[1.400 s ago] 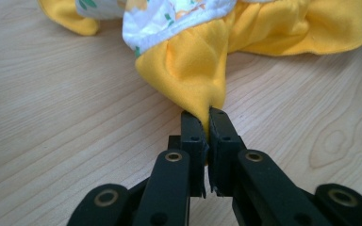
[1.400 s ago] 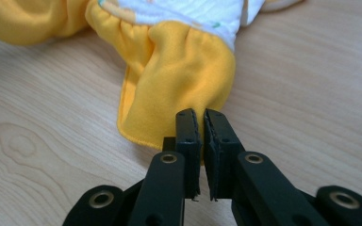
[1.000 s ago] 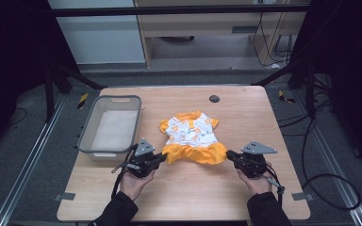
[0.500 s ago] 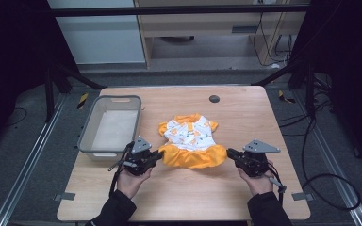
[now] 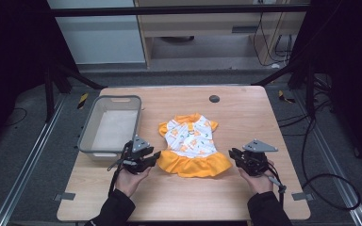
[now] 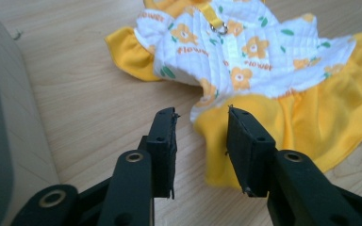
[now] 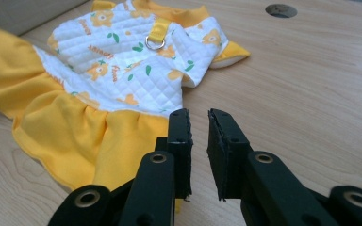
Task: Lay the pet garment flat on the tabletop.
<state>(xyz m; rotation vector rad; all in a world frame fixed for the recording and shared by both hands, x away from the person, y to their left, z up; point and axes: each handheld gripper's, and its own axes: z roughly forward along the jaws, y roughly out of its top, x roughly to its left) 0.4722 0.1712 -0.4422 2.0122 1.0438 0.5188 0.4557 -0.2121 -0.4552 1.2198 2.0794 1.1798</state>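
Observation:
A small dress (image 5: pixel 190 141) lies flat on the wooden table (image 5: pixel 245 117), with a white flower-print top and a yellow skirt. My left gripper (image 5: pixel 156 156) is at the skirt's left corner. In the left gripper view its jaws (image 6: pixel 201 114) are open, and the yellow hem's edge (image 6: pixel 217 141) lies between them on the table. My right gripper (image 5: pixel 232 155) sits by the skirt's right corner. In the right gripper view its jaws (image 7: pixel 198 115) stand a little apart with bare wood between them, and the skirt (image 7: pixel 75 127) is just to their left.
A grey plastic bin (image 5: pixel 87 141) stands on the table's left side, close behind my left gripper; its wall (image 6: pixel 4 117) borders the left gripper view. A dark round hole (image 5: pixel 214 99) sits near the far edge. Bare wood lies right of the dress.
The skirt's hem has been spread wider and now lies flatter. Both grippers have shifted slightly outward, away from each other.

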